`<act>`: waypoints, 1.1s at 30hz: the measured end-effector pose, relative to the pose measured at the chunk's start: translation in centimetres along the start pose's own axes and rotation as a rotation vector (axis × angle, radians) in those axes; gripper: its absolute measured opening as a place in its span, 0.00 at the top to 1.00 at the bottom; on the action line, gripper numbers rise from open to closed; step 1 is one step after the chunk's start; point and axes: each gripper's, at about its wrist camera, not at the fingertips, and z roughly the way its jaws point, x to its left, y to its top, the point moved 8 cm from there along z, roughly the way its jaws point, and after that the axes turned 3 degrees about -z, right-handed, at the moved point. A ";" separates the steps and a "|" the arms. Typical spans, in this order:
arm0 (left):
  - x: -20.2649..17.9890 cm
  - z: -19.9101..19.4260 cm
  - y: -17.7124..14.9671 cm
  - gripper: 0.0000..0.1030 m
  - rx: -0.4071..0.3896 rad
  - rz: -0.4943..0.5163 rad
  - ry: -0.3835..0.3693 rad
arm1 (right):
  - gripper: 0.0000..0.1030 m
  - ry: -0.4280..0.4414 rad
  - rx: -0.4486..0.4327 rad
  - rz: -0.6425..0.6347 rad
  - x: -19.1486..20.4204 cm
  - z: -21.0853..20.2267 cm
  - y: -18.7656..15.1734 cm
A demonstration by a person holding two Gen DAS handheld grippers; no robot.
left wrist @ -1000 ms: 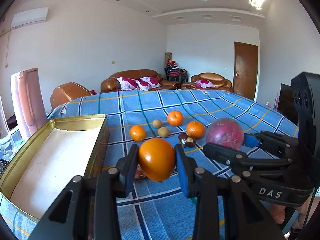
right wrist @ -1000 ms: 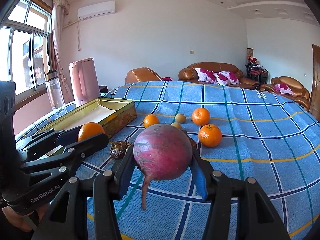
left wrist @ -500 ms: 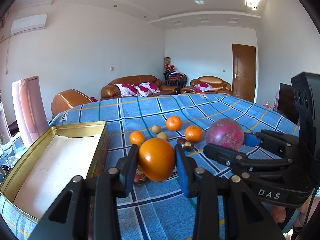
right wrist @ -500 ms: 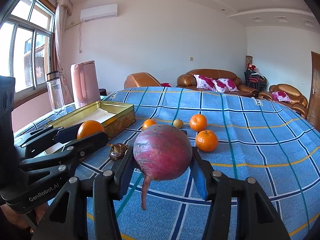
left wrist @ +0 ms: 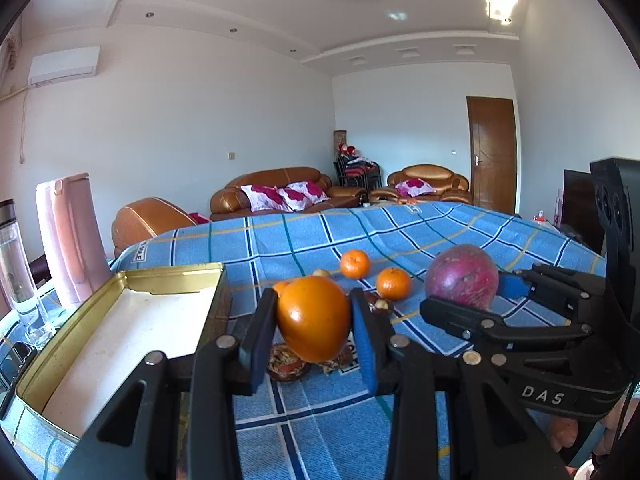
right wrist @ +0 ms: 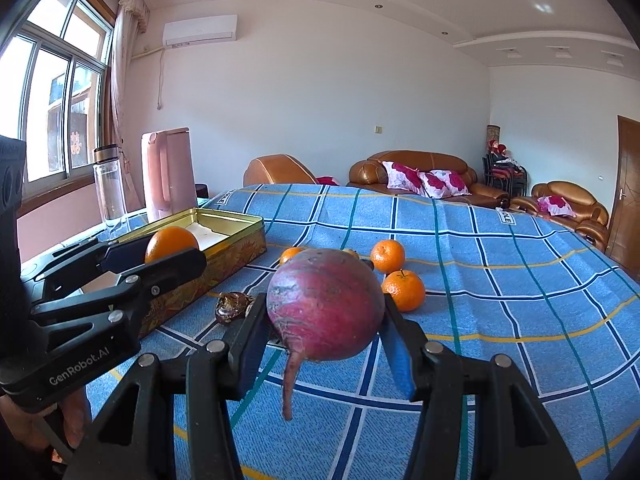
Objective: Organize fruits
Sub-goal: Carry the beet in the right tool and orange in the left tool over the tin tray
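Note:
My left gripper (left wrist: 314, 322) is shut on a large orange (left wrist: 313, 318) and holds it above the blue checked cloth, just right of an open gold tin (left wrist: 172, 278) with a white liner. My right gripper (right wrist: 324, 322) is shut on a red beet (right wrist: 325, 304) with a trailing root, held above the cloth. Each gripper shows in the other's view: the right one with the beet (left wrist: 462, 276), the left one with the orange (right wrist: 172, 243) beside the tin (right wrist: 224, 254). Small oranges (right wrist: 403, 289) lie on the cloth beyond.
Dark brown fruit pieces (left wrist: 288, 362) lie on the cloth under the left gripper. A pink jug (right wrist: 168, 174) and a clear bottle (right wrist: 109, 184) stand left of the tin. Brown sofas (right wrist: 416, 176) stand beyond the table's far edge.
Both grippers have risen with their fruit still held. The table fruits and the tin sit lower and farther in both views.

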 end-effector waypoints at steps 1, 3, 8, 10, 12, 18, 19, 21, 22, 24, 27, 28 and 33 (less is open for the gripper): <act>0.1 -0.2 0.2 0.63 -0.009 0.000 0.003 | 0.47 -0.001 -0.006 -0.001 0.0 -0.2 0.0; 0.1 -0.5 0.5 0.63 -0.021 0.004 0.007 | 0.47 -0.006 -0.019 -0.009 0.1 -0.6 0.2; 0.3 -1.2 1.1 0.63 -0.048 0.009 0.023 | 0.47 -0.010 -0.040 -0.025 0.5 -1.2 0.7; 0.5 -1.5 1.5 0.63 -0.060 0.008 0.028 | 0.47 -0.011 -0.049 -0.032 0.7 -1.5 1.0; 0.7 -1.9 1.8 0.63 -0.071 0.008 0.035 | 0.47 -0.010 -0.059 -0.037 0.9 -1.9 1.3; 1.3 -2.3 2.3 0.63 -0.090 0.007 0.054 | 0.47 -0.008 -0.084 -0.048 1.4 -2.6 2.3; 1.5 -2.3 2.3 0.63 -0.087 0.005 0.056 | 0.47 -0.005 -0.082 -0.048 1.5 -2.6 2.3; 1.9 -2.1 2.3 0.63 -0.078 0.000 0.068 | 0.47 0.003 -0.079 -0.051 1.7 -2.6 2.6; 2.1 -2.0 2.3 0.63 -0.073 -0.003 0.072 | 0.47 0.008 -0.078 -0.051 1.9 -2.5 2.7; 2.7 -1.9 2.3 0.63 -0.067 -0.015 0.082 | 0.47 0.021 -0.076 -0.049 2.1 -2.5 3.2; 3.6 -1.9 2.4 0.63 -0.066 -0.024 0.095 | 0.47 0.037 -0.076 -0.054 2.7 -2.4 4.0; 3.8 -1.9 2.4 0.63 -0.065 -0.025 0.099 | 0.47 0.042 -0.075 -0.058 2.8 -2.3 4.2; 5.9 -1.6 2.4 0.63 -0.042 -0.042 0.139 | 0.47 0.075 -0.044 -0.064 3.8 -1.0 5.1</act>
